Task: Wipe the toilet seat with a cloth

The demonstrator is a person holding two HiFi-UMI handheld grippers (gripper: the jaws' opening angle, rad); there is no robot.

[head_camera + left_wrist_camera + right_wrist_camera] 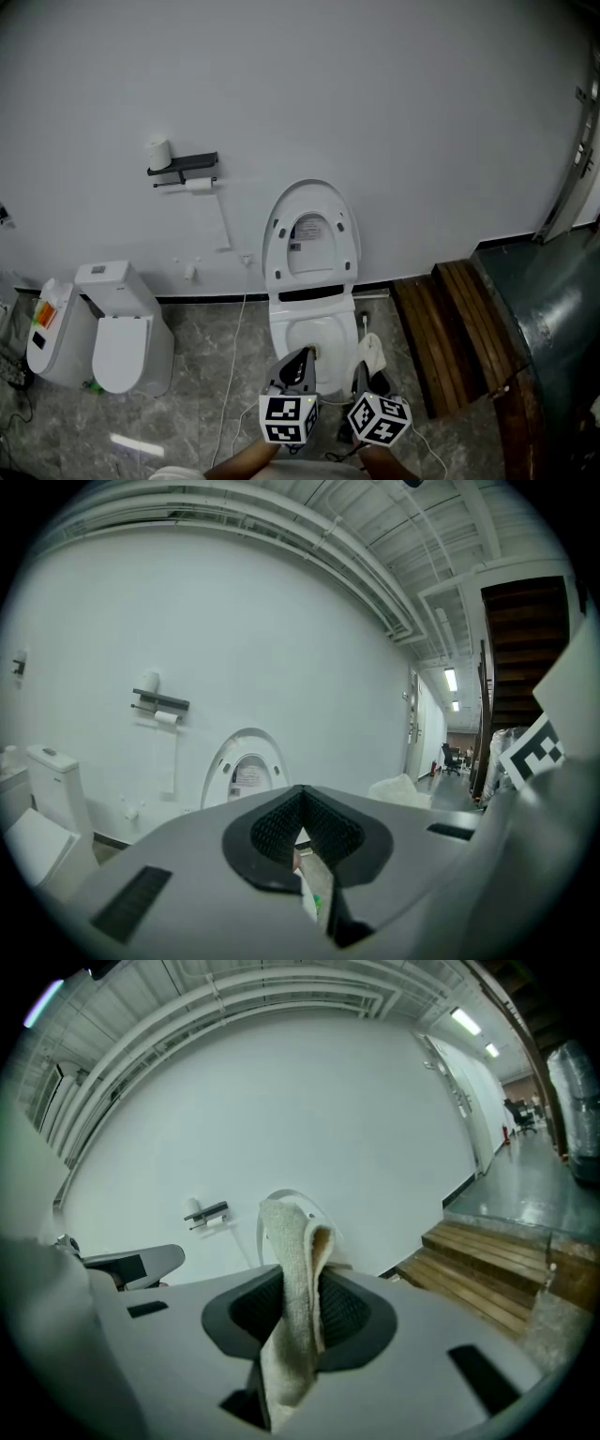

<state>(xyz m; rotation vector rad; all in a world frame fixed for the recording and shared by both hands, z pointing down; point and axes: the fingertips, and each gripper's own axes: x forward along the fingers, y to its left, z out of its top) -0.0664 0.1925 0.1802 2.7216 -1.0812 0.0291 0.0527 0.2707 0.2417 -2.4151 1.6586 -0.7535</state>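
The one beige terry cloth [292, 1241] is clamped in the closed right gripper [298, 1309], just right of the white toilet [309, 330], whose lid is raised. The left gripper [302, 829] is closed on nothing. A second white toilet [122, 342] stands well to the left.

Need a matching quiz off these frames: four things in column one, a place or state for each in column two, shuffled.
Column one
1. cloth
2. toilet lid
3. left gripper
4. wooden steps

Column two
A. shut, nothing between the jaws
B. raised upright
C. on the floor, right of the toilet in the head view
D. clamped in the right gripper

Pairs: 1-D, 2-B, 3-A, 4-C
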